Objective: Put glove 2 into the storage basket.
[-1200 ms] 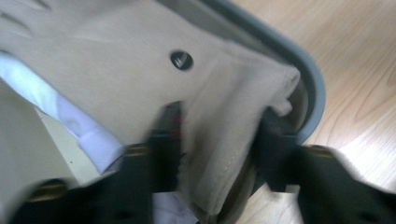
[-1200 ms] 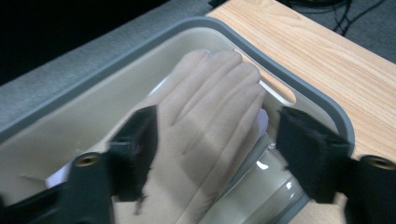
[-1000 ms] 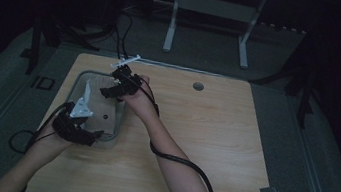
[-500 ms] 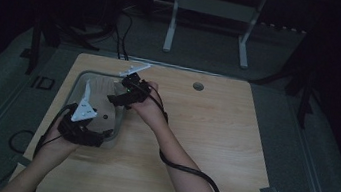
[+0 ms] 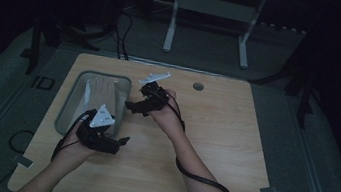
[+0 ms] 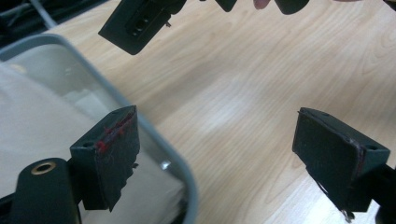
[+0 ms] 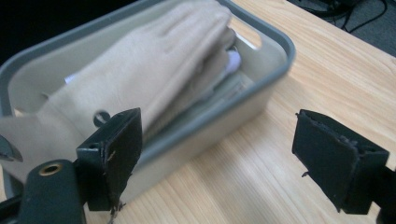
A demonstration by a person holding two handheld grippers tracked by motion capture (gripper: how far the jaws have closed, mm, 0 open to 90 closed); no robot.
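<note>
A grey bin (image 5: pixel 67 106) stands on the left part of the wooden table, with a beige glove (image 5: pixel 100 94) folded inside it. My left gripper (image 5: pixel 120 142) hovers just off the bin's near right corner, open and holding nothing. In the left gripper view its jaws (image 6: pixel 215 140) frame bare wood, with the bin's rim (image 6: pixel 154 135) and the glove (image 6: pixel 32 121) to the left. My right gripper (image 5: pixel 132 107) hangs beside the bin's right wall, open and empty. Its own view (image 7: pixel 217 140) looks across the bin's wall (image 7: pixel 261 100) at the glove (image 7: pixel 154 60).
The right gripper's black jaw (image 6: pixel 135 23) shows at the top of the left gripper view. A round cable hole (image 5: pixel 198 86) sits near the table's far edge. Cables trail from both grippers. White table legs (image 5: pixel 171 25) stand on the floor beyond.
Both grippers have moved right, from over the bin to the wood beside it. The glove lies in the bin and the jaws stay open.
</note>
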